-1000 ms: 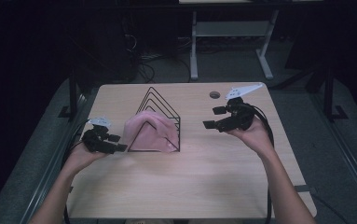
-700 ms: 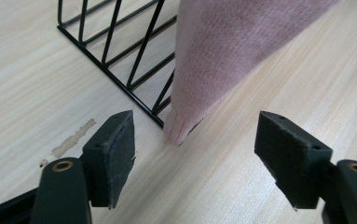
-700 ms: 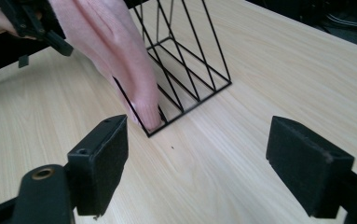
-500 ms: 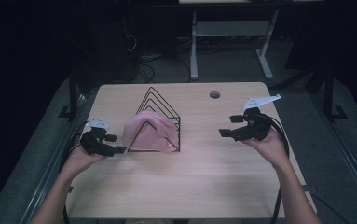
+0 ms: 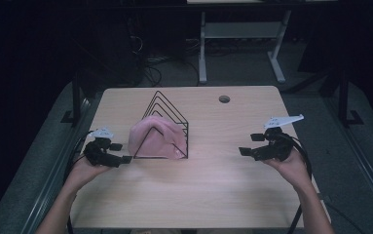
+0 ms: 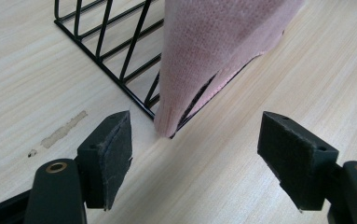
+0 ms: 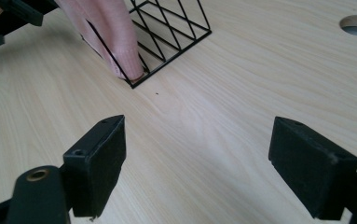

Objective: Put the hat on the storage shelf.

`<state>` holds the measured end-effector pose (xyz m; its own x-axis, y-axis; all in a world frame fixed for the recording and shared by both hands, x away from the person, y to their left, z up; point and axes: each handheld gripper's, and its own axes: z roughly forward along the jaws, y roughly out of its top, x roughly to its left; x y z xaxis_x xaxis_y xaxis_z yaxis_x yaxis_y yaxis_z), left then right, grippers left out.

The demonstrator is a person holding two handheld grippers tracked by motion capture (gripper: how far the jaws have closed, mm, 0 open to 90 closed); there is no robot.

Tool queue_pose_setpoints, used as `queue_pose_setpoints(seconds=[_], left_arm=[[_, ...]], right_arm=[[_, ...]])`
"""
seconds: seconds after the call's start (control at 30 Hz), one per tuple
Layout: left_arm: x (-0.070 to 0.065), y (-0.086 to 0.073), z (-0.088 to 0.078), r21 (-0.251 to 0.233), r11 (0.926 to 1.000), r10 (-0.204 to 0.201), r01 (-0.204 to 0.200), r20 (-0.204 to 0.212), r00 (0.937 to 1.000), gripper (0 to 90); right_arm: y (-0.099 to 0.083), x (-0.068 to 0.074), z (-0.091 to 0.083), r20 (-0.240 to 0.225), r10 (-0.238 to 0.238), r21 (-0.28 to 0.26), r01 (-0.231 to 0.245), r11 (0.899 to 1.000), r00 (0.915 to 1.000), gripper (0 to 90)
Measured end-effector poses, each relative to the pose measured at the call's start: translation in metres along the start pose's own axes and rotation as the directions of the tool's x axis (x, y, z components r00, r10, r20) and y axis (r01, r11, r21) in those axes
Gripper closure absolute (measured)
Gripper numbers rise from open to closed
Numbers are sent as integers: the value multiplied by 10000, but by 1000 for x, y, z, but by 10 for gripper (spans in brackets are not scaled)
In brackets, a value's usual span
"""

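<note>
left gripper (image 5: 117,153): near left edge of table (image 5: 208,195), jaws wide apart, nothing between them; aimed at the low corner of the cloth (image 6: 213,51)
right gripper (image 5: 250,145): right side of table, well apart from the rack (image 5: 167,124), jaws spread, empty
cloth: pink, draped over the near end of the black wire rack, mid-left of table; low tip hangs to the tabletop just ahead of the left jaws
rack: triangular wire frames in a row, base on table; cloth covers the front frames, rear frames bare
step (judgement): looks like left is about to take the cloth corner
how to do it well: ease left forward so only the hanging corner sits between the pads, close on fabric, not on wire; lift up and toward the person so the cloth slides off the peak; right could come in to steady the rack
in the way: base wire runs right beside the corner, easy to pinch with it; cloth may snag on frame tips and drag the light rack
other: round hole (image 5: 224,99) at far right of table, clear of the work; tape-like mark (image 6: 64,130) on the wood by the left jaw
</note>
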<state>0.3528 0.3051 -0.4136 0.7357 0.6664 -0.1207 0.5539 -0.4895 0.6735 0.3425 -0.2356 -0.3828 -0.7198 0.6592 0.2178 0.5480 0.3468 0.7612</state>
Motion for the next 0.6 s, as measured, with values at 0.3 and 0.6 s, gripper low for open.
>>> queue_pose_setpoints(seconds=[0.3,0.6], left_arm=[[-8,-13,-4,-292,9996,-61,55,-207,9998,257],[-16,-32,-4,-395,9986,-366,351,-381,9986,253]], right_arm=[[-33,-3,-11,215,405,-328,-398,9987,9989,182],[-69,8,-21,681,759,-394,-733,9965,9948,172]])
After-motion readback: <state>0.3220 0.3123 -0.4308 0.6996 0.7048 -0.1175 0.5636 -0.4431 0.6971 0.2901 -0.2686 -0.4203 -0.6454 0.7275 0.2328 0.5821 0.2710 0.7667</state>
